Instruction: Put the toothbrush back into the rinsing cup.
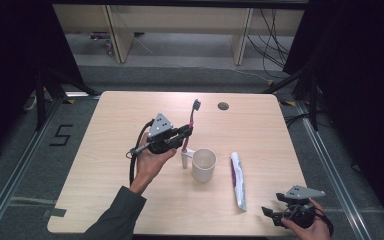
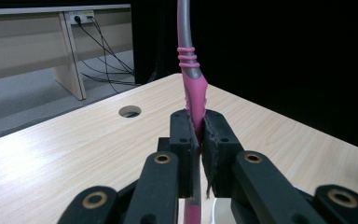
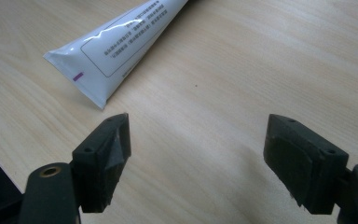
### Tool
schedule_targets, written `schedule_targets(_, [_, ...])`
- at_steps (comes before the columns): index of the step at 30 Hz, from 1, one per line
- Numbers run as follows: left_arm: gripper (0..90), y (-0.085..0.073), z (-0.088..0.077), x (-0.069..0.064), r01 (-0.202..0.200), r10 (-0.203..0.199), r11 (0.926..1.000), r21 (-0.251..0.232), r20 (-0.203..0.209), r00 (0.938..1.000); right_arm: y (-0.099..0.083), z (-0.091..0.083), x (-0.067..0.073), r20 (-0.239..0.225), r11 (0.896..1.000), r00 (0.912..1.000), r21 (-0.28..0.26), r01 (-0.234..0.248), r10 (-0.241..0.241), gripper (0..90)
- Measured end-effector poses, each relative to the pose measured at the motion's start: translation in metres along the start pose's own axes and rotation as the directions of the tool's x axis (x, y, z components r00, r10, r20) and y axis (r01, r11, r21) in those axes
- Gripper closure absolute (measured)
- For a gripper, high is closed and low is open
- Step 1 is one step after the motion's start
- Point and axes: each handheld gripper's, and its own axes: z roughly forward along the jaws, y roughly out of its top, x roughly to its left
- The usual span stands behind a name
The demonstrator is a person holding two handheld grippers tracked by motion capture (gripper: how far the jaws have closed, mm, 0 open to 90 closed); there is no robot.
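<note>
My left gripper (image 1: 186,132) is shut on a pink and grey toothbrush (image 1: 192,121), held upright above the table with its dark bristle head on top. Seen from the left gripper view, the pink handle (image 2: 195,93) is pinched between the two black pads and rises out of the frame. Just right of and below that gripper stands a white mug (image 1: 203,164) with its handle on the left. A white toothpaste tube (image 1: 238,179) lies lengthwise to the right of the mug. My right gripper (image 1: 269,212) rests open near the table's front right corner, with the tube's crimped end (image 3: 98,65) just ahead of its jaws.
The wooden table (image 1: 110,145) has a round cable hole (image 1: 223,106) near its far edge. Beyond the table there are pale furniture legs and trailing cables on the floor. A dark curtain closes off the left and right sides.
</note>
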Motion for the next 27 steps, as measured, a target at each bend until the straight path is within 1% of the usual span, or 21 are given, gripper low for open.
schedule_targets(2, [82.6,-0.001,0.002,0.000,0.000,0.000,1.0000,0.001,-0.007,1.0000,0.000,-0.001,0.001,0.006,1.000,0.9999,0.008,-0.008,0.008,23.9])
schedule_targets(3, [82.6,-0.002,0.002,0.001,0.003,-0.003,1.0000,-0.002,-0.006,1.0000,0.000,0.000,-0.001,0.009,1.000,0.9998,-0.002,0.015,-0.015,23.9])
schedule_targets(4, [82.6,-0.003,0.004,0.001,0.003,-0.003,1.0000,-0.002,-0.001,1.0000,0.000,0.000,0.000,-0.002,1.000,1.0000,-0.001,-0.004,0.004,23.9])
schedule_targets(6, [82.6,-0.003,0.004,0.001,0.007,-0.007,1.0000,0.002,-0.002,1.0000,0.000,-0.001,0.001,0.004,1.000,0.9999,0.010,-0.013,0.013,23.9])
schedule_targets(7, [82.6,-0.004,0.004,0.001,0.002,-0.002,1.0000,0.007,0.000,1.0000,0.000,0.000,0.000,0.001,1.000,1.0000,0.000,0.002,-0.002,23.9])
schedule_targets(8, [82.6,-0.005,0.005,0.001,0.000,0.000,1.0000,0.006,0.000,1.0000,0.000,0.000,-0.001,0.000,1.000,0.9999,0.001,0.016,-0.016,23.9])
schedule_targets(9, [82.6,-0.006,0.005,0.001,0.003,-0.003,1.0000,0.008,-0.002,1.0000,0.000,0.000,0.001,-0.006,1.000,0.9999,0.005,-0.012,0.012,23.9])
schedule_targets(11, [82.6,-0.007,0.005,0.001,0.001,-0.001,1.0000,0.009,-0.001,1.0000,0.000,0.000,0.001,-0.004,1.000,0.9999,0.004,-0.014,0.014,23.9])
schedule_targets(12, [82.6,-0.008,0.006,0.001,0.004,-0.004,1.0000,0.008,-0.002,1.0000,0.000,0.000,0.000,0.000,1.000,1.0000,0.003,0.002,-0.002,23.9])
schedule_targets(13, [82.5,-0.009,0.005,0.002,0.001,-0.001,1.0000,0.004,-0.003,1.0000,0.000,0.000,-0.001,0.004,1.000,0.9999,0.000,0.015,-0.015,23.9])
schedule_targets(14, [82.5,-0.012,0.005,0.002,0.008,-0.008,1.0000,0.004,0.000,1.0000,0.000,0.000,0.000,-0.001,1.000,1.0000,0.003,0.000,0.000,23.9])
schedule_targets(15, [82.6,-0.012,0.005,0.002,0.008,-0.008,1.0000,0.004,0.000,1.0000,0.000,0.000,0.000,-0.001,1.000,1.0000,0.003,0.000,0.000,23.9])
schedule_targets(16, [82.5,-0.015,0.005,0.003,0.007,-0.007,1.0000,0.003,-0.004,1.0000,0.000,0.000,-0.001,0.007,1.000,0.9999,0.002,0.016,-0.016,23.9])
schedule_targets(17, [82.5,-0.016,0.005,0.004,0.005,-0.005,1.0000,0.006,-0.004,1.0000,0.000,0.000,-0.001,0.006,1.000,0.9998,0.001,0.019,-0.019,23.9])
schedule_targets(18, [82.5,-0.016,0.005,0.004,0.005,-0.005,1.0000,0.006,-0.004,1.0000,0.000,-0.001,-0.001,0.006,1.000,0.9998,0.001,0.019,-0.019,23.9])
schedule_targets(19, [82.5,-0.019,0.006,0.004,0.005,-0.005,0.9999,0.010,-0.005,1.0000,0.000,0.000,0.001,-0.002,1.000,1.0000,0.006,-0.004,0.004,23.9])
schedule_targets(21, [82.5,-0.020,0.006,0.005,0.004,-0.004,0.9999,0.014,-0.005,1.0000,0.000,0.000,0.001,-0.002,1.000,1.0000,0.008,-0.007,0.007,23.9])
schedule_targets(22, [82.5,-0.022,0.006,0.005,0.008,-0.008,0.9998,0.017,-0.003,1.0000,0.000,0.000,-0.001,0.006,1.000,0.9998,0.003,0.020,-0.020,23.9])
schedule_targets(23, [82.5,-0.023,0.005,0.006,0.001,-0.001,0.9998,0.020,-0.003,1.0000,0.000,0.000,-0.001,0.006,1.000,0.9998,0.003,0.020,-0.020,23.9])
schedule_targets(26, [82.4,-0.029,0.004,0.007,0.006,-0.006,0.9996,0.028,-0.002,1.0000,0.000,0.000,-0.001,0.010,1.000,0.9997,0.005,0.021,-0.021,23.9])
schedule_targets(27, [82.4,-0.031,0.004,0.007,0.012,-0.012,0.9995,0.029,-0.002,0.9999,0.000,0.000,0.000,0.004,1.000,1.0000,0.008,0.007,-0.007,23.9])
